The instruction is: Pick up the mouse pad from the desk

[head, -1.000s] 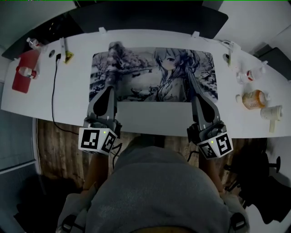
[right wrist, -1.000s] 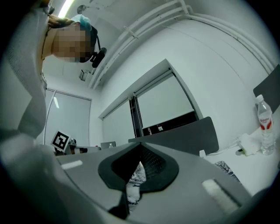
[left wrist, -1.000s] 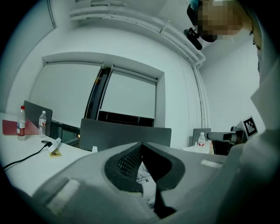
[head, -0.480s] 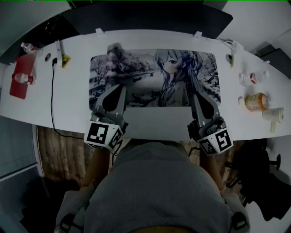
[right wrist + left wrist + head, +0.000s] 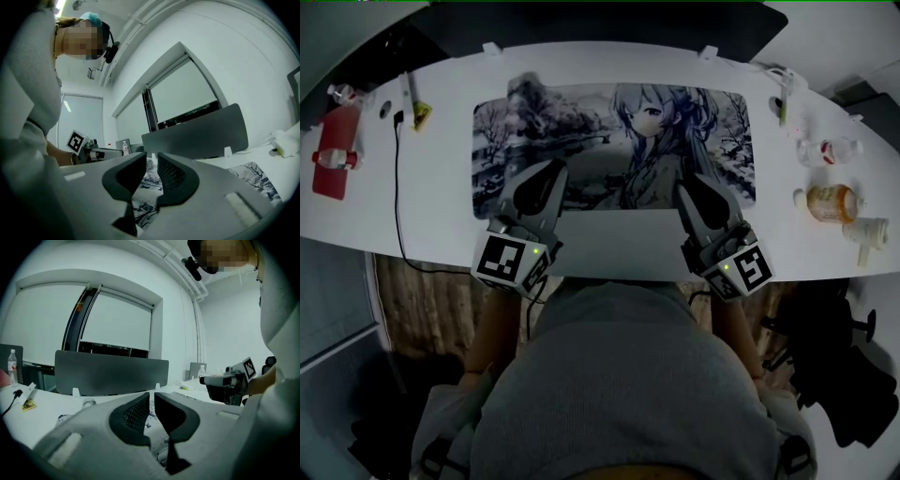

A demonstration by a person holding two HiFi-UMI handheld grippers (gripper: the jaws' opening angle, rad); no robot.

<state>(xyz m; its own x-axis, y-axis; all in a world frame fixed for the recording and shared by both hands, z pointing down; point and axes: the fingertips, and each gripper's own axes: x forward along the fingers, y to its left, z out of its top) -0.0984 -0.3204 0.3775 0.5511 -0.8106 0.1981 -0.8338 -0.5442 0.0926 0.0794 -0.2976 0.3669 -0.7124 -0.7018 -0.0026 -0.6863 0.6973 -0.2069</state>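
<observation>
The pickup has not begun. The mouse pad (image 5: 619,141), a wide mat printed with a drawn figure and a snowy scene, lies flat in the middle of the desk (image 5: 441,216), and its near edge runs along just inside the desk's near edge. No corner or edge is raised. I hold one claw over each near corner, the left gripper (image 5: 546,178) above the near-left part of the pad and the right gripper (image 5: 694,192) above the near-right part, both pointing away from me across the pad. Each claw's own view shows the two dark ribbed pads a narrow slit apart, the right slit slightly wider. Both claws have just been opening from pressed together. Nothing sits between the pads of either one, and only the pad's print shows in the gaps, lower down. I cannot tell whether the tips touch the pad. By my judgement everything remains to do: spread the jaws wider, get a jaw under the near edge, pinch it and lift. Bottles (image 5: 831,202) stand at the desk's right edge, well clear.
</observation>
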